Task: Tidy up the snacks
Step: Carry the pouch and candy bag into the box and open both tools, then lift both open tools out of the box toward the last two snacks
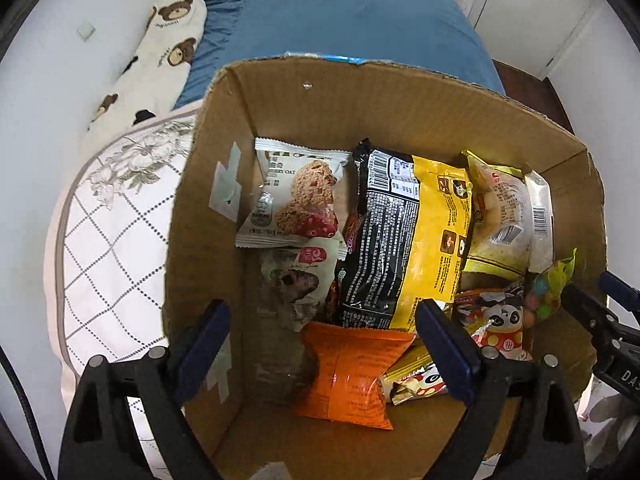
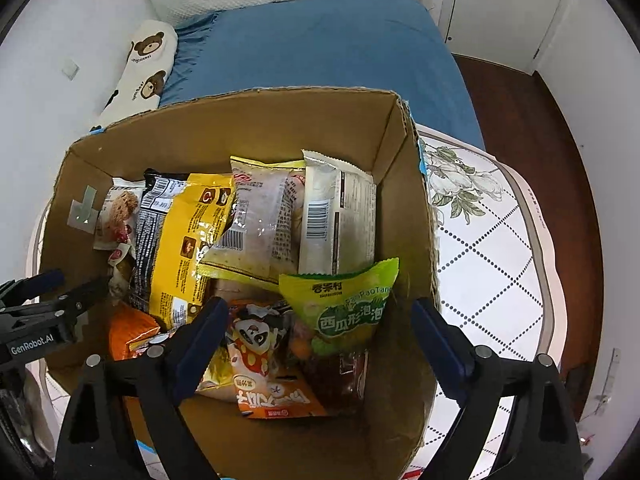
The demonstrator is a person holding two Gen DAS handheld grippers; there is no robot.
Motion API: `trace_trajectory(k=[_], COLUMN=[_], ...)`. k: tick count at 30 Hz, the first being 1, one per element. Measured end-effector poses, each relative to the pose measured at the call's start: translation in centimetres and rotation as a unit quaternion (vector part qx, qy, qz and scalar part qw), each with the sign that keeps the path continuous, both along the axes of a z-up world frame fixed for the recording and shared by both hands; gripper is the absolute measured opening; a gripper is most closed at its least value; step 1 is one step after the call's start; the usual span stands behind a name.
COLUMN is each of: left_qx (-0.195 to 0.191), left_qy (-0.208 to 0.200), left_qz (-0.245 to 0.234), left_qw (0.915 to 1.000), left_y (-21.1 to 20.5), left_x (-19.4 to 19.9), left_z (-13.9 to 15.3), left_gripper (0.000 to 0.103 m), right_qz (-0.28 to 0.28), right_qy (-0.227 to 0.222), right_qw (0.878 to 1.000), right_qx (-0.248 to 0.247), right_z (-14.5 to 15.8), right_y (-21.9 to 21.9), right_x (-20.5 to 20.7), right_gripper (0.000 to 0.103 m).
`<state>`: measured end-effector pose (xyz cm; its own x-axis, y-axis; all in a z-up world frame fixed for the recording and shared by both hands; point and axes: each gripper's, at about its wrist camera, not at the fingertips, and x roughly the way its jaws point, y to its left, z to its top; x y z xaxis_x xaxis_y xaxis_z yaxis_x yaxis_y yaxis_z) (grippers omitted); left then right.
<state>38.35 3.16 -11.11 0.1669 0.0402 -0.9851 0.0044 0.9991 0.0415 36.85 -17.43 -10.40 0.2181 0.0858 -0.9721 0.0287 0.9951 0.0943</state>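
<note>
Snack packets crowd the cardboard box (image 1: 360, 92) floor; bare cardboard shows only near its front-left corner, beside the orange packet (image 1: 352, 376).

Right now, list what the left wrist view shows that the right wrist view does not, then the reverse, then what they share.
Only the left wrist view: the left gripper seen along its open fingers over the orange packet, whose full face shows, and the whole oat cookie packet.

Only the right wrist view: the right gripper seen along its open fingers, the green packet's printed front, and the wooden floor stretching away.

Both: the cardboard box of snacks, the black and yellow bag, the panda packet, the blue bedsheet.
</note>
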Motion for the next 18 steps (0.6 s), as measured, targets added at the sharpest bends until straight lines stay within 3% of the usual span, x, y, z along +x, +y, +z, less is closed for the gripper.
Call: trace_trajectory(k=[18], left_qx=[-0.011], left_qy=[-0.108], left_qz=[0.002], left_qw=[0.9941], left_y=[-1.1], left_x=[-7.4], left_z=[5.9], left_gripper=[0.094], right_qz=[0.009], right_qy=[-0.07], right_qw=[0.997], right_qx=[-0.013], right_z=[4.6], right_y=[0.7], right_x=[-6.6], right_gripper=[0.094])
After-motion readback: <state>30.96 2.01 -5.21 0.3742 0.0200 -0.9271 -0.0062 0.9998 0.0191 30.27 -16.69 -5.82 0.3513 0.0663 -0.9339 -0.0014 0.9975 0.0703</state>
